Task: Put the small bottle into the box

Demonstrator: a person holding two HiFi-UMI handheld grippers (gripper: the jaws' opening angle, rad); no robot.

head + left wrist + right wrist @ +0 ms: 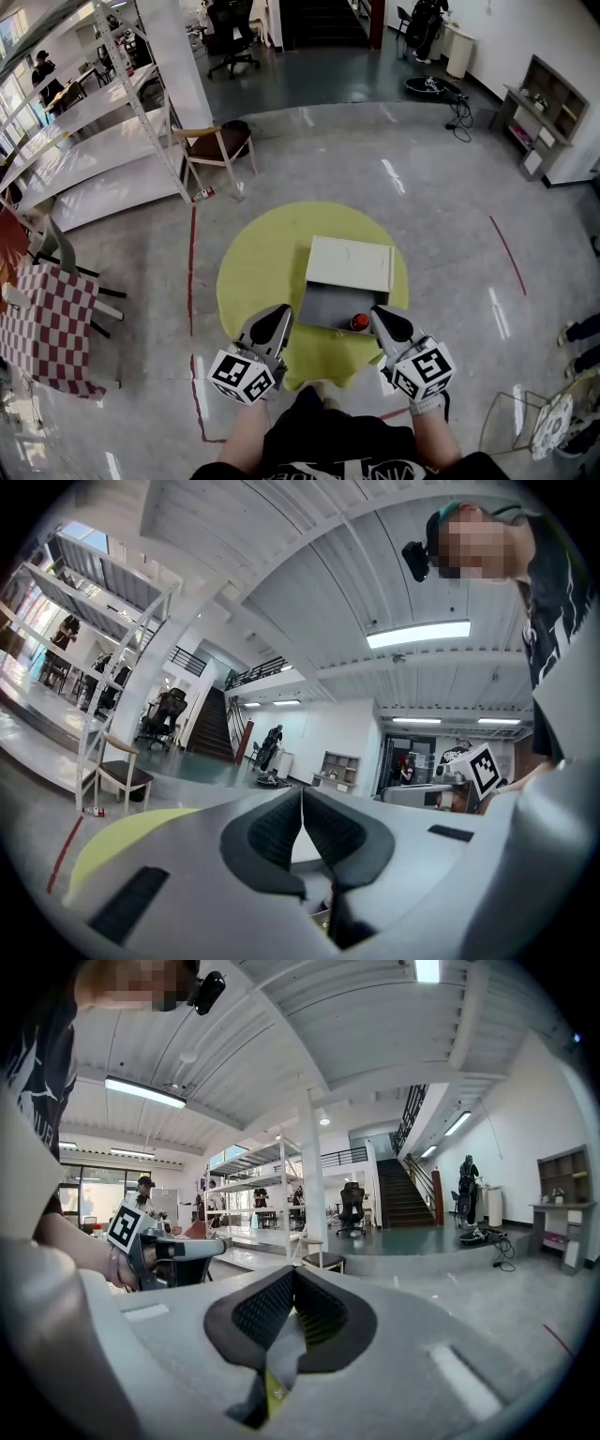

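In the head view a round yellow table carries an open box with a grey inside and a white lid folded back. A small bottle with a reddish top shows at the box's near right corner, apparently inside it. My right gripper hovers just right of the bottle, shut and holding nothing; its pads meet. Over the table's near edge, left of the box, my left gripper is shut too, its pads touching with nothing between them.
A wooden chair and white metal shelving stand beyond the table at the left. A red-and-white checkered cloth hangs at the far left. A wire chair is at the lower right. Red lines mark the floor.
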